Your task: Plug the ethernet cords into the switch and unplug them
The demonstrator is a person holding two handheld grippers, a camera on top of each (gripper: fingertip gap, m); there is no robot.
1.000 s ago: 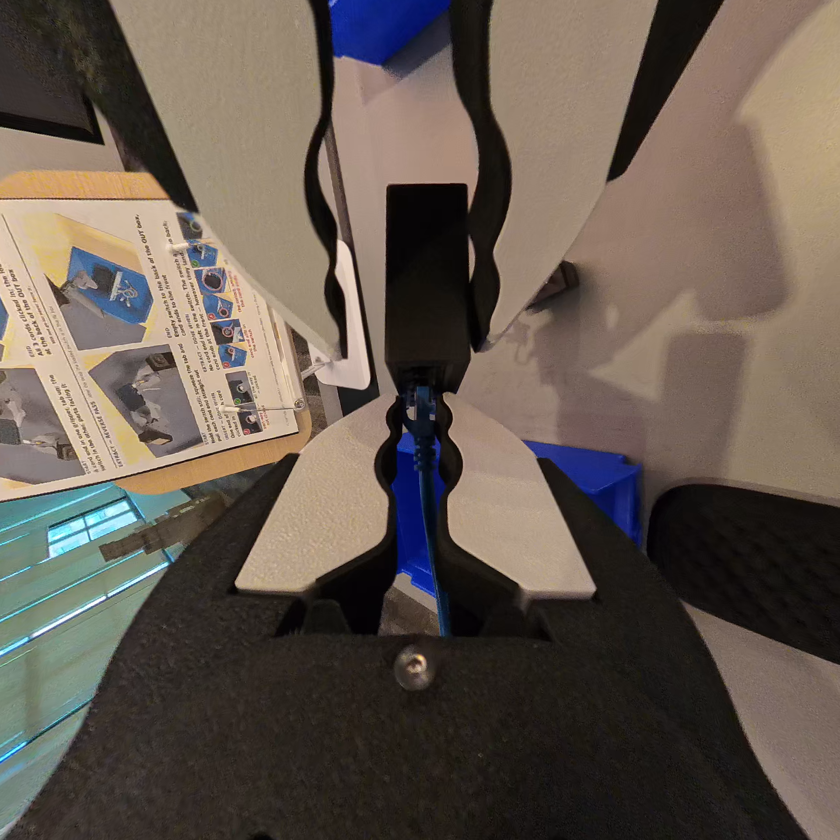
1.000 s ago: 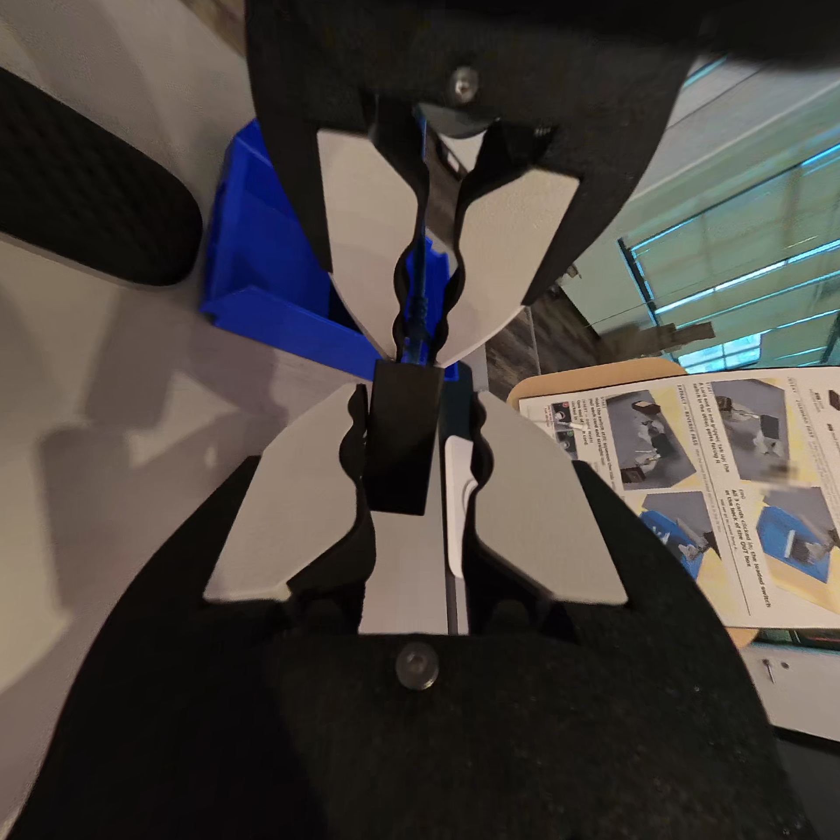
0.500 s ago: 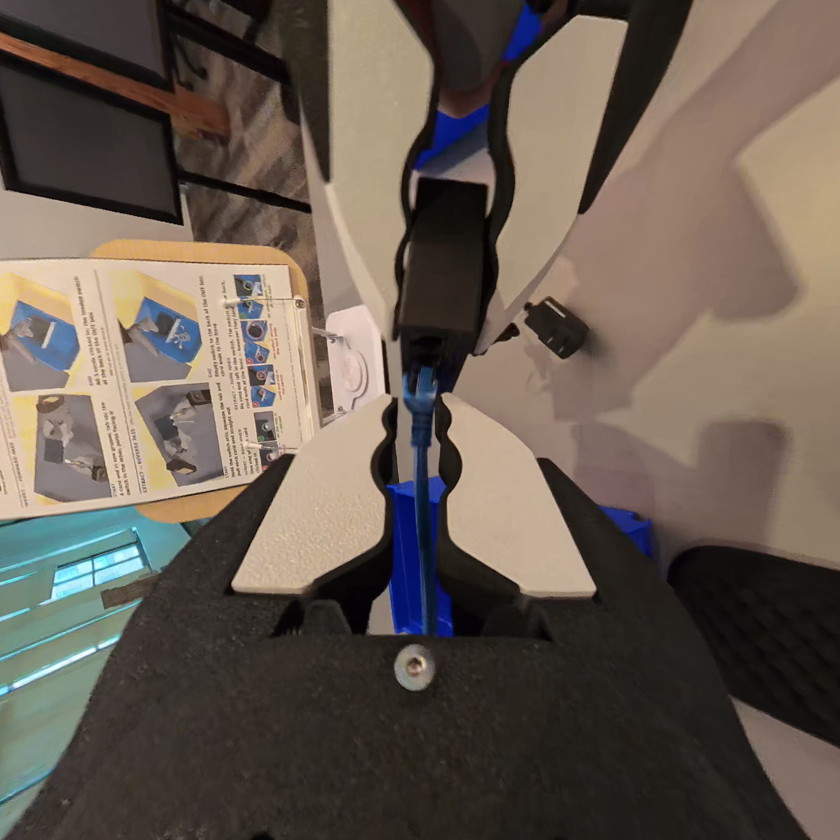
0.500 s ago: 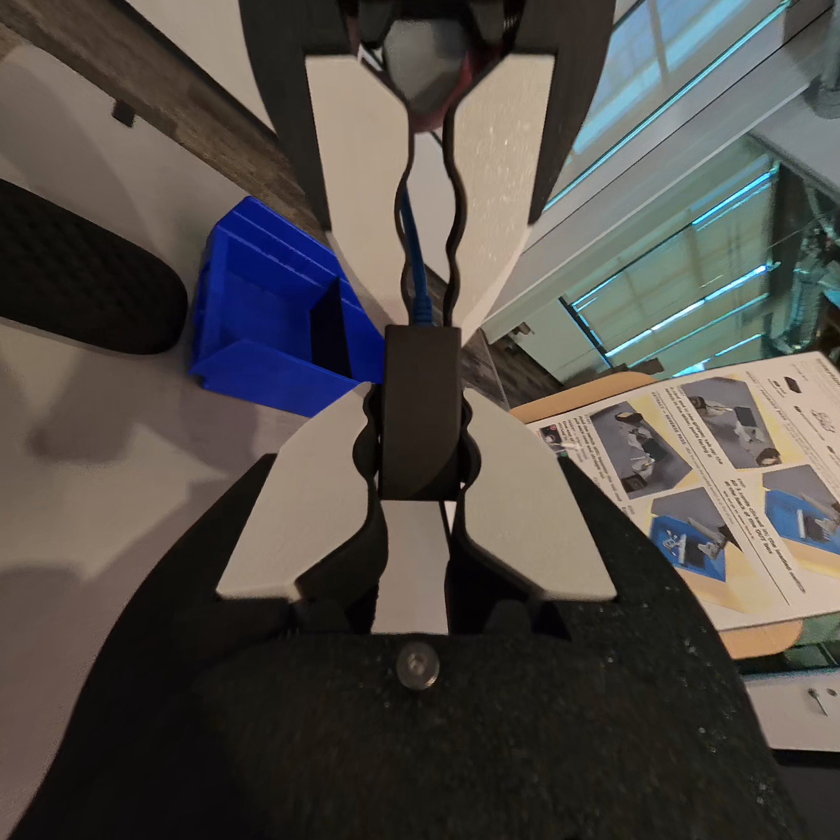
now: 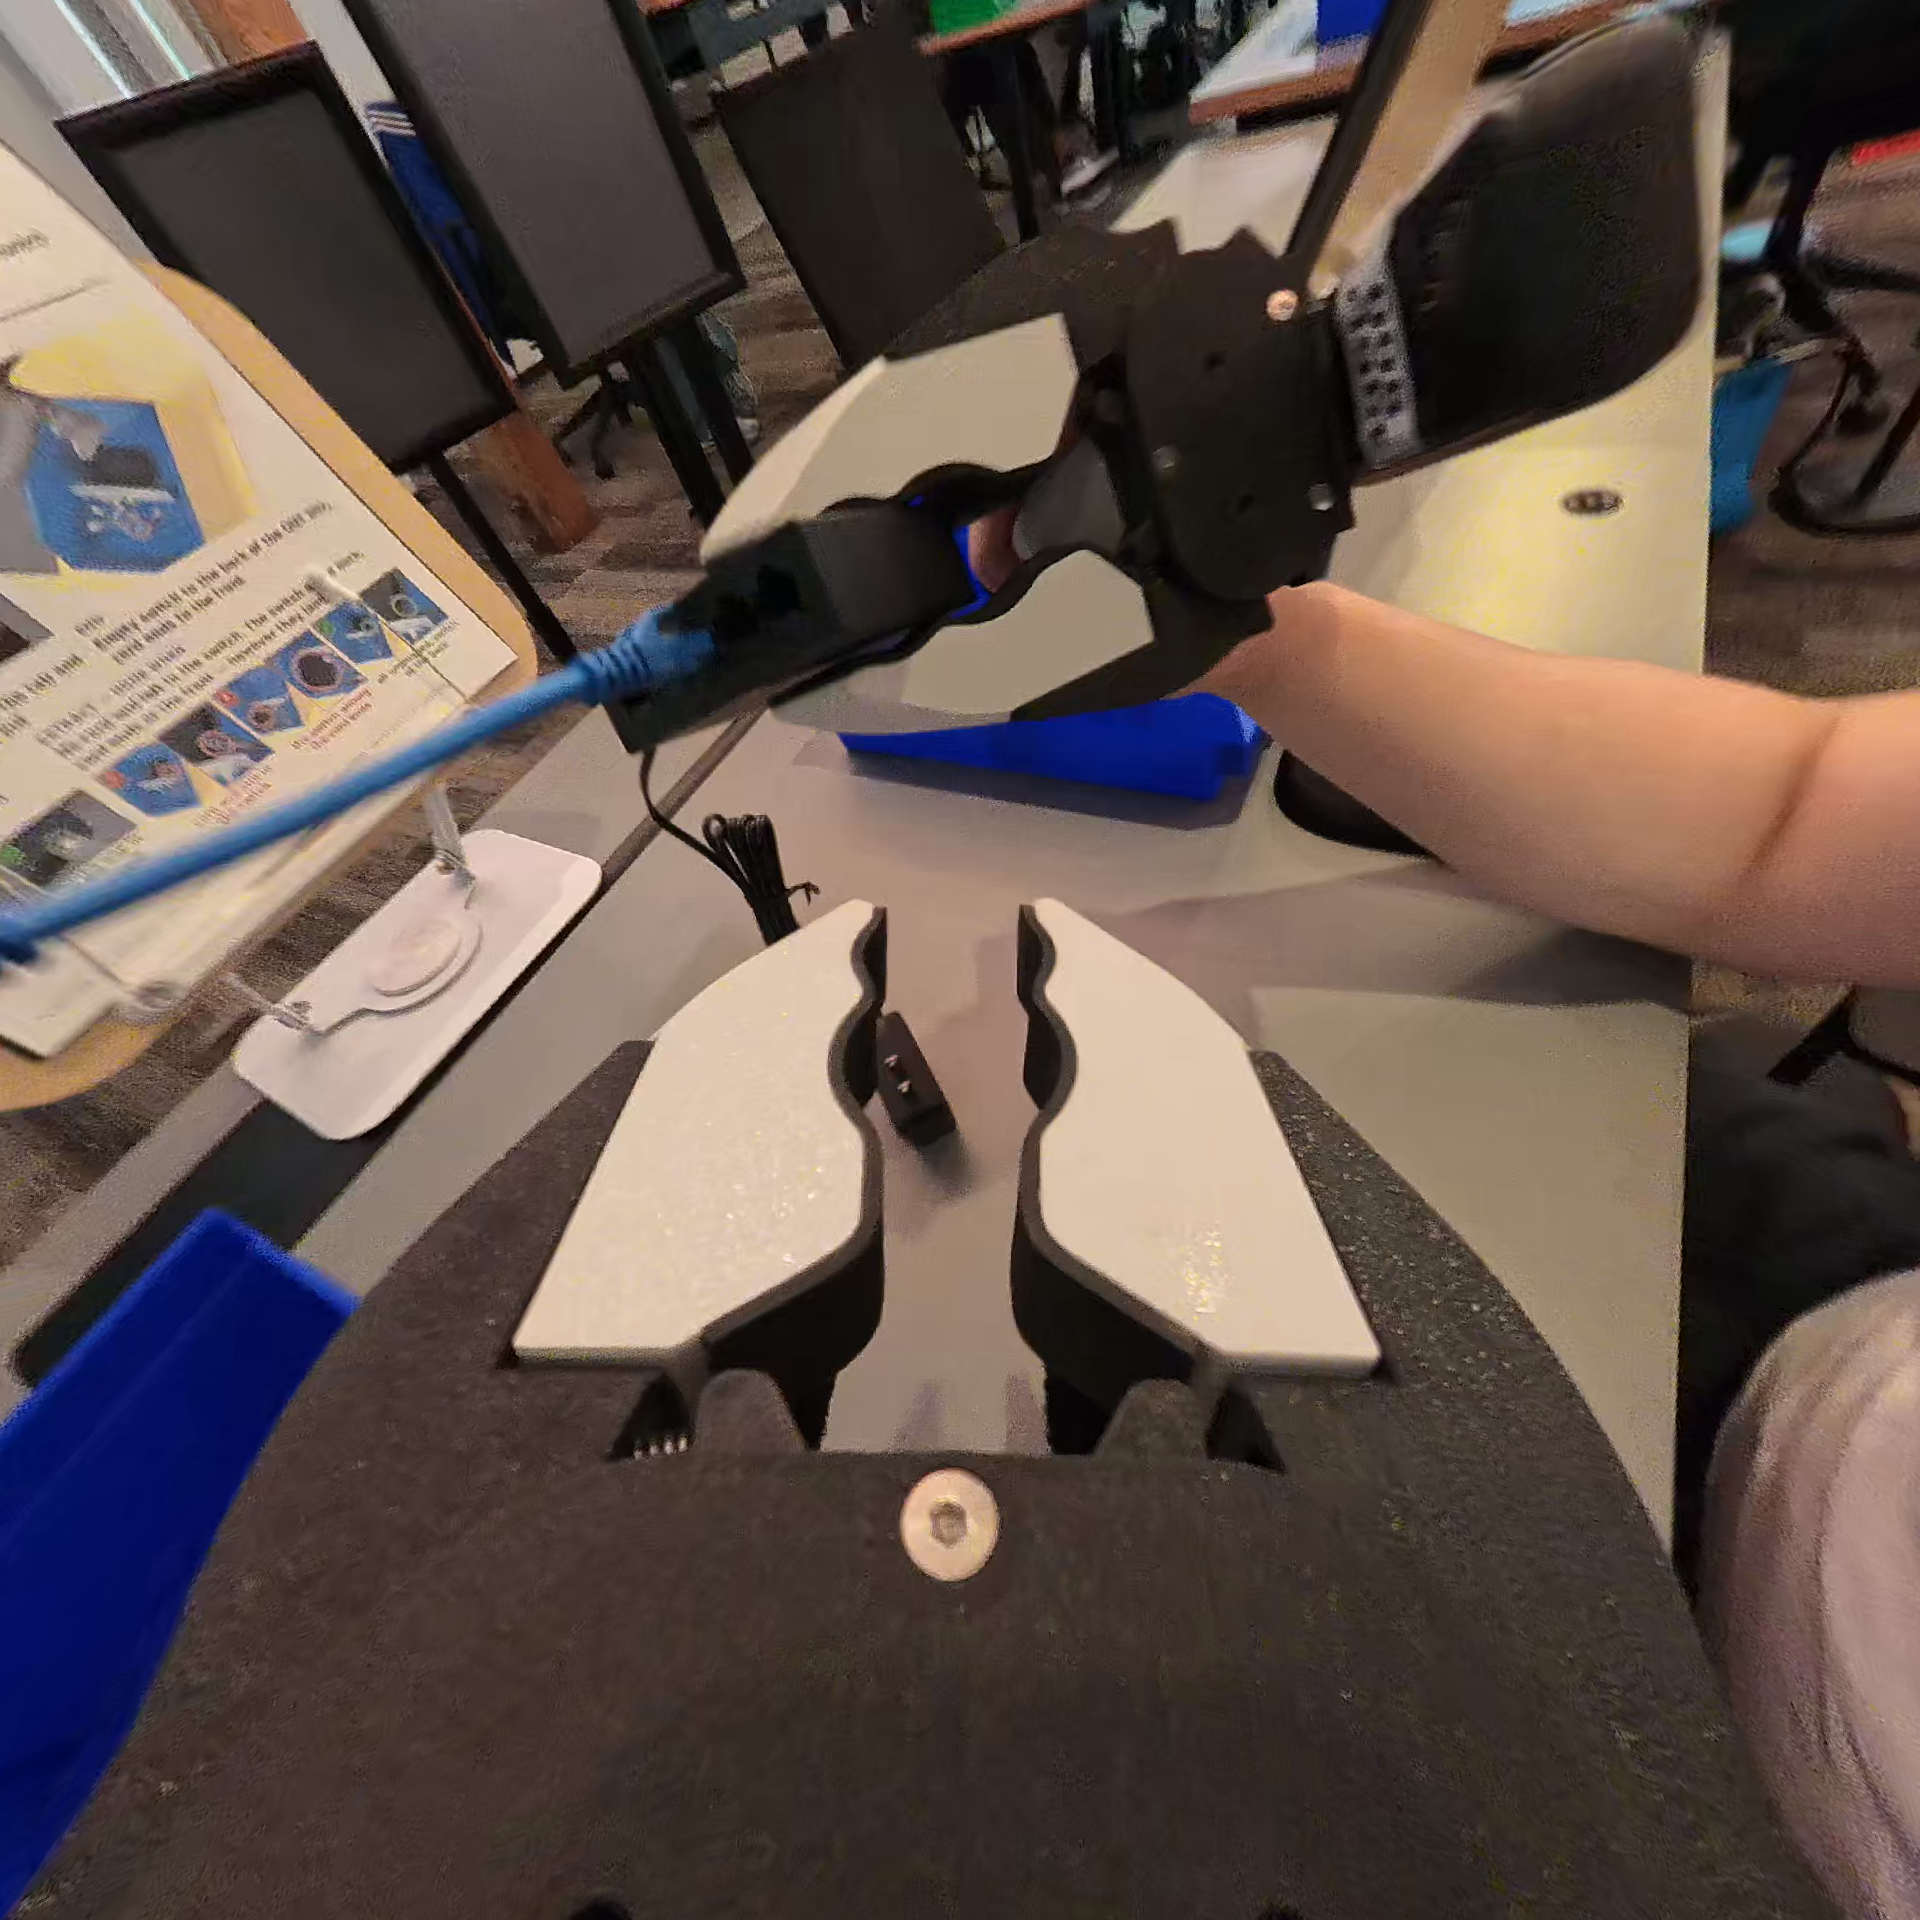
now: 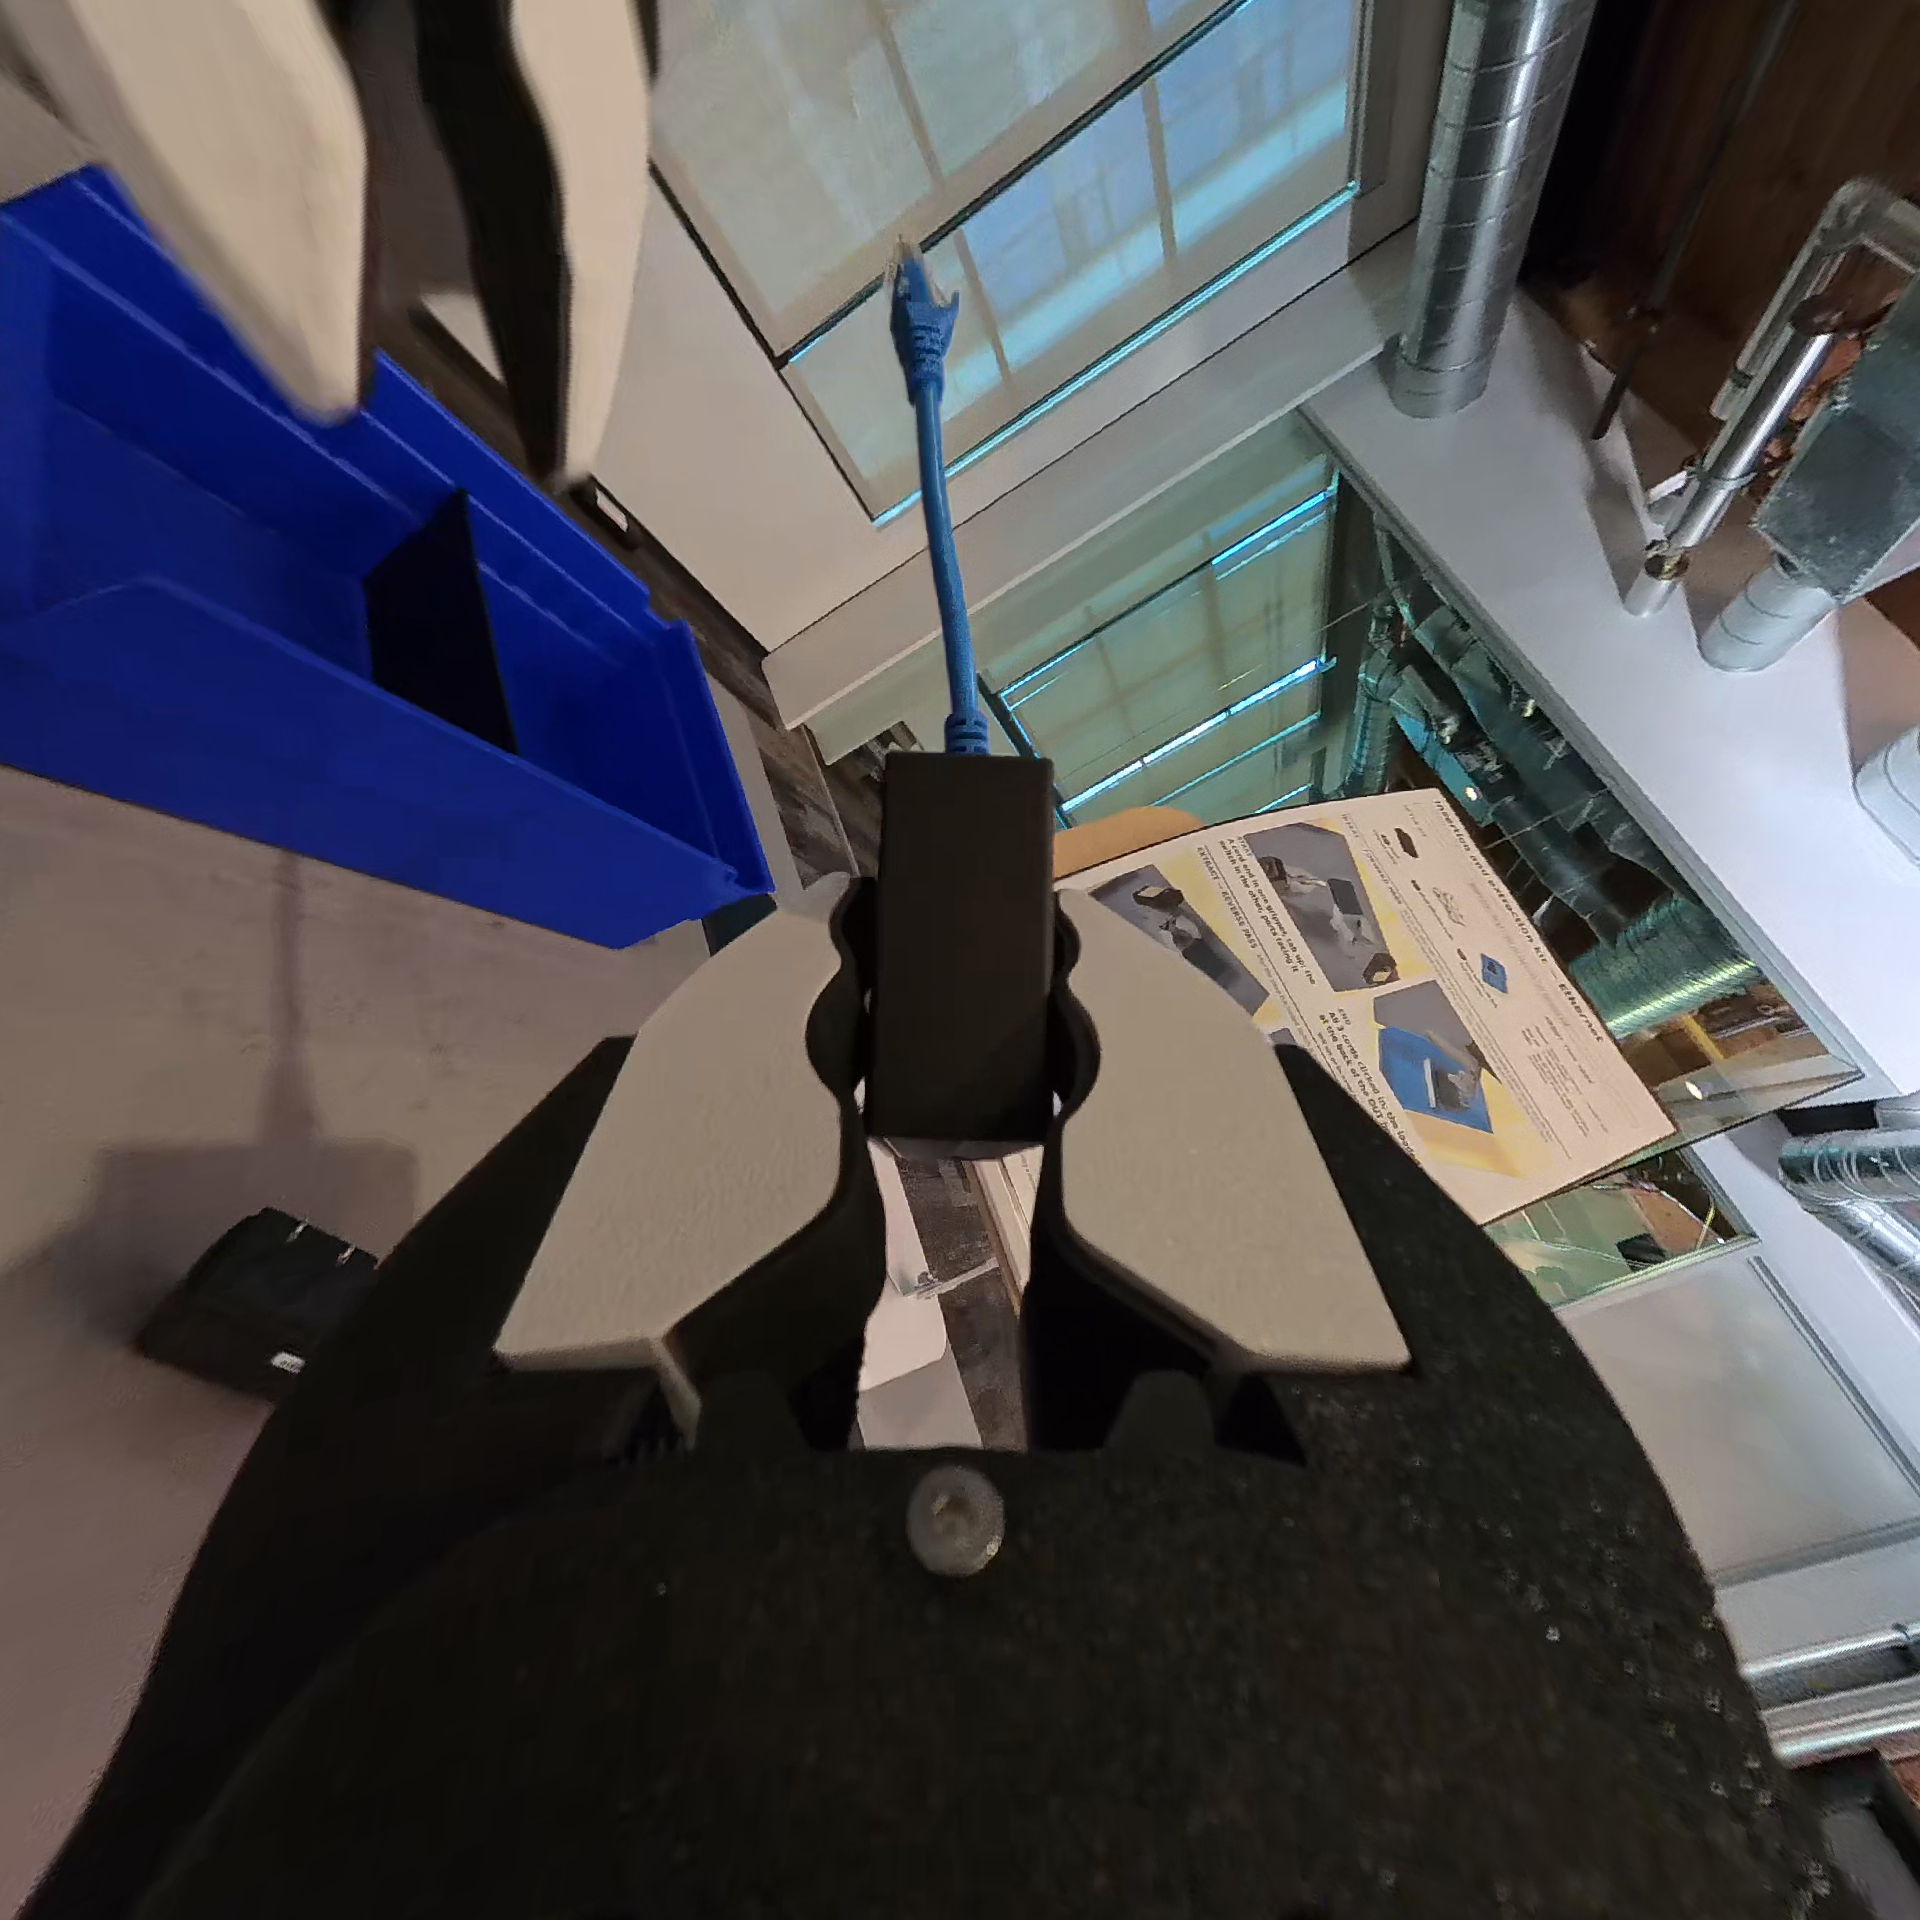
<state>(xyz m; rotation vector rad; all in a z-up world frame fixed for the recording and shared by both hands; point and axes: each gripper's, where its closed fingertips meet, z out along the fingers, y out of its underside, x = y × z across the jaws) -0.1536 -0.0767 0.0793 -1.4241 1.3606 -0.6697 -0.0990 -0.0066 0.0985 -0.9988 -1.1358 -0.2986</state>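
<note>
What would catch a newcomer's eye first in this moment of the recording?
The right tongs clamp a black switch in mid-air, with a blue ethernet cord plugged into its far end and sticking straight out, free plug at the tip. In the left wrist view, the left tongs stand open and hold nothing, above the grey table where a small black power plug lies.

Matte black box-shaped plastic switch (image 6: 961,935). Bright blue ribbed-boot ethernet cord (image 5: 312,790), clear-tipped at its free end. Glossy blue plastic storage bin (image 6: 343,665), its divider slot dark. Pale grey tabletop (image 5: 1039,831). Thin black bundled power lead (image 5: 753,862). Small black plug block (image 5: 914,1081) with silver prongs. Instruction sheet (image 5: 208,582), white with yellow panels and blue-and-grey photos, on tan wooden board (image 5: 436,540). Gripper fingers (image 5: 727,1143) speckled light grey, edged in black wavy padding; body coarse black.
</note>
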